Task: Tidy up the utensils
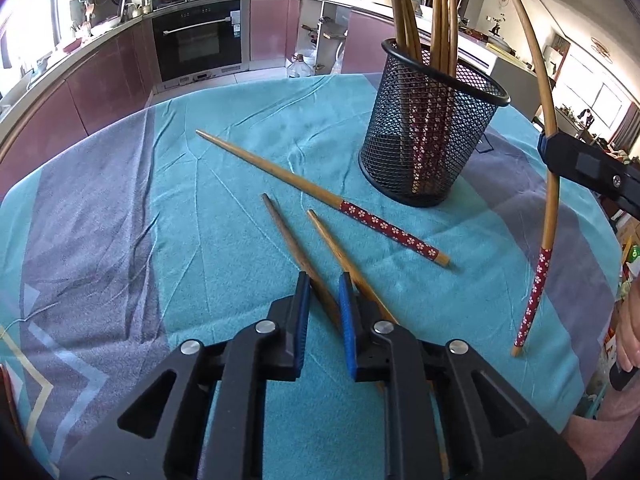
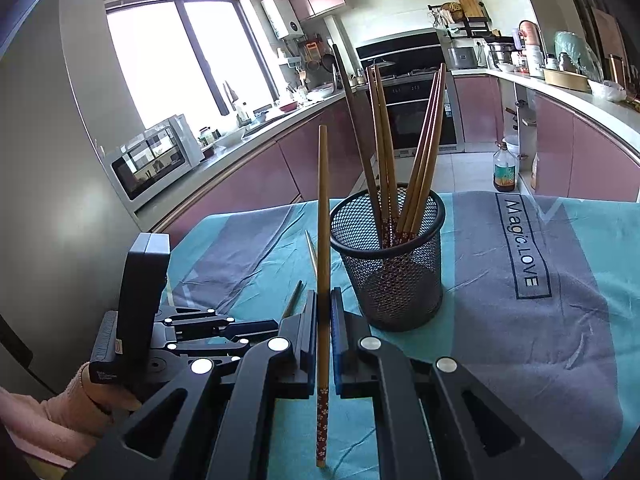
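several chopsticks stood in the black mesh cup [image 2: 387, 264]; my right gripper [image 2: 323, 336] clamped one bamboo chopstick [image 2: 323, 240], my left gripper [image 1: 323, 304] pinched a darker chopstick [image 1: 296, 248]; two lay mid-desk.

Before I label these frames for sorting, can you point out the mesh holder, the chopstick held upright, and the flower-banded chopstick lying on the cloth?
Mesh holder [image 2: 394, 280]: right wrist view, front wall.
Upright chopstick [image 2: 323, 216]: right wrist view, bare wooden shaft.
Lying chopstick [image 1: 386, 230]: left wrist view, flowered band.

Pink cabinets [image 2: 248, 176], bright window [image 2: 180, 60], built-in oven [image 1: 198, 42].
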`<state>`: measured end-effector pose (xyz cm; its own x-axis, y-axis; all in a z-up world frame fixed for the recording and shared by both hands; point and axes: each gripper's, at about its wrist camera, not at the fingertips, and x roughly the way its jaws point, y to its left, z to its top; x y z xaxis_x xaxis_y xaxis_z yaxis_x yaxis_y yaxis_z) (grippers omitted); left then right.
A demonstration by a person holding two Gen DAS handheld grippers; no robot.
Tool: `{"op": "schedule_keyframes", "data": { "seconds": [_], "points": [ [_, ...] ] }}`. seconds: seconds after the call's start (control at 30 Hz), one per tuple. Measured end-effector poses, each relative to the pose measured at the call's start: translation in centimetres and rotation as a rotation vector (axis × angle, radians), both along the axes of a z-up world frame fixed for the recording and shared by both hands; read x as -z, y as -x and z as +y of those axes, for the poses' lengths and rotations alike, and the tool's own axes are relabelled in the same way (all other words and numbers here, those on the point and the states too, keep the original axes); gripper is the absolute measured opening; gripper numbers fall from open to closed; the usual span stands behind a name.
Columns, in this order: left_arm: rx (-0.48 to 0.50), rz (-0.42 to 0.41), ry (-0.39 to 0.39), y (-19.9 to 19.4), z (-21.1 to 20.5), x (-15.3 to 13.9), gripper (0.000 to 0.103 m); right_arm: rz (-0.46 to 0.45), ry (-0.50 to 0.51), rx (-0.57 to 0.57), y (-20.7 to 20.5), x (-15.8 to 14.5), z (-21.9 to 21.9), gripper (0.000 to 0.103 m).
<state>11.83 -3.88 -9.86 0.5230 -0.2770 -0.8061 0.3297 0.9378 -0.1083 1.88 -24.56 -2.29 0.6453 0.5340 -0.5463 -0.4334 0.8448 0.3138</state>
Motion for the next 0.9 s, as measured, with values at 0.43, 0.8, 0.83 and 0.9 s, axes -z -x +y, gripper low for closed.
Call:
{"op": "schedule_keyframes", "data": {
  "seconds": [0.43,0.8,0.83,0.9],
  "points": [
    [0.006,-0.004,-0.019,0.8,0.1,0.1,0.012,0.006,0.001,-0.008,0.0,0.2,0.3,0.005],
    [-0.017,-0.023,-0.024,0.5,-0.4,0.1,0.008,-0.006,0.002,0.0,0.1,-0.1,0.3,0.005],
    [-0.019,-0.023,-0.02,0.6,-0.3,0.0,0.008,-0.008,0.002,0.001,0.2,-0.1,0.3,0.005],
    [-0.022,-0.027,-0.012,0.9,0.0,-0.2,0.008,-0.013,0.003,0.002,0.3,-0.2,0.3,0.005]
  ]
}}
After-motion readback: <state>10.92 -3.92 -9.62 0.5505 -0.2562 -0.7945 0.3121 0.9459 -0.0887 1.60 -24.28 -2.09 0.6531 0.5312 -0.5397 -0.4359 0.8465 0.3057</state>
